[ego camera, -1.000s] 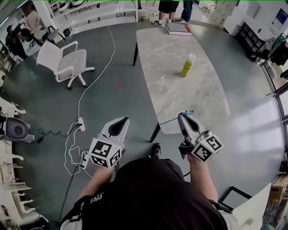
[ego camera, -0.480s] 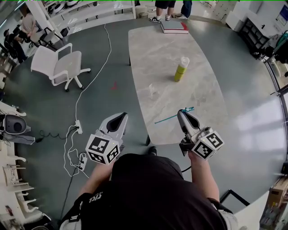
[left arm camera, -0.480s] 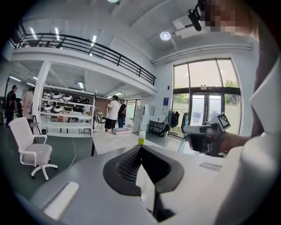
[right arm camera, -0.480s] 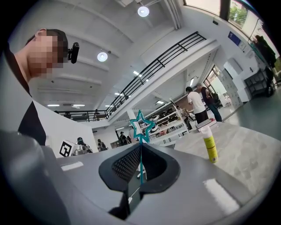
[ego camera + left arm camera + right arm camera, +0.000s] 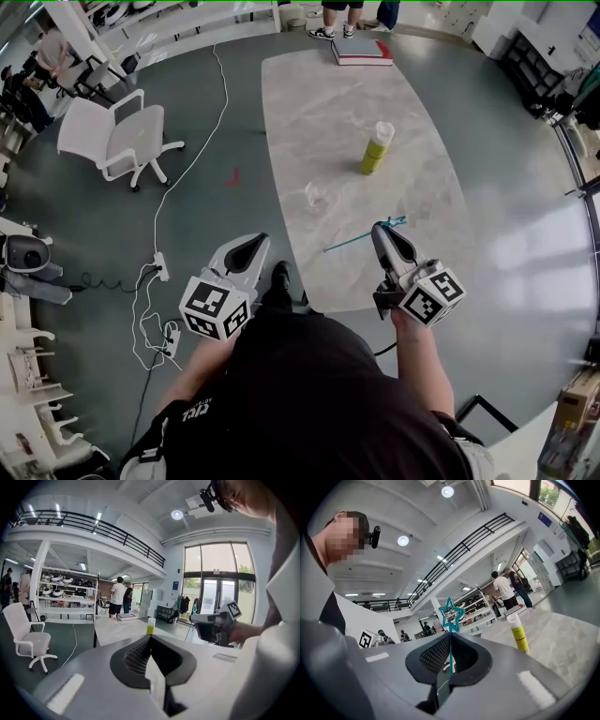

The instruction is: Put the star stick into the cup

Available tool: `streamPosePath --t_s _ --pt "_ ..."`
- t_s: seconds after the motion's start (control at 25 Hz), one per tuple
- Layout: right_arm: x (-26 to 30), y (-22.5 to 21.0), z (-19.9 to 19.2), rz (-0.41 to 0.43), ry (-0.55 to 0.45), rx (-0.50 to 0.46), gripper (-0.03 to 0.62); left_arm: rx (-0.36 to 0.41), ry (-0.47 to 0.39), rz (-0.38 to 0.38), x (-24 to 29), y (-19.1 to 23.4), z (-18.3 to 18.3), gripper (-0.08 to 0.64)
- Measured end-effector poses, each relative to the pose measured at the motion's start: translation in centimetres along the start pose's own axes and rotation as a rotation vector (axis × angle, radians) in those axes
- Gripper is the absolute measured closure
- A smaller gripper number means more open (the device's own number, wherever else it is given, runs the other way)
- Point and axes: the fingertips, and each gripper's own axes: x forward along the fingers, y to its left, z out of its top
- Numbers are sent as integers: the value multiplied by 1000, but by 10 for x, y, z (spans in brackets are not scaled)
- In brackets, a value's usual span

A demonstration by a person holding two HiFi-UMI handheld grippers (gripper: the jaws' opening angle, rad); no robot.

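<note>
Grey stone, that is how the big desk (image 5: 375, 103) looks. Is the job done?

No. The see-through cup (image 5: 314, 194) stands on the desk, near the yellow-green bottle (image 5: 375, 150). It looks empty. The star stick (image 5: 349, 243) is not in it yet.

Where is the stick, then?

The right tongs (image 5: 378, 228) are pinching it a bit below its star. It hangs in the air over the near end of the desk, well apart from the cup.

And the left tongs (image 5: 253, 242)?

Pressed together with nothing in them, out over the floor just beside the desk.

So what is left to do?

Nearly all of it, I think. The stick must go over to the cup, point down into it, and be let go.

Do all the cameras show the same?

No. Only the head view shows the cup and how far off it is. The right gripper view has no cup, but it shows the blue-green star up close, poking up past the tips, with the thin stick squeezed between them. The left gripper view shows the bottle and the other tongs, but no cup that I can make out.
</note>
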Motion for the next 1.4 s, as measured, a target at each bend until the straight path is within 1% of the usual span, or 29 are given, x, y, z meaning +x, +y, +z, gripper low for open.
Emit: streamPosePath --t_s 0.16,0.36,0.56,0.8,0.96,1.2,1.4 --pt "20 -11 1 -33 1 10 571 -6 11 -42 25 16 5 557" --pt "48 -33 5 -87 7 18 571 24 24 -95 57 32 17 557" --pt "73 -57 8 -129 6 31 571 27 52 -137 88 47 17 557" --pt "98 -82 7 -185 11 37 571 5 76 -171 111 65 11 557" --pt "114 -92 -2 -211 29 33 571 -5 98 -189 122 73 5 557" --pt "136 -105 -24 -236 84 39 571 -21 123 -246 143 69 -4 557" --pt "147 -119 -39 -281 116 42 571 -32 146 -274 156 75 -15 557"
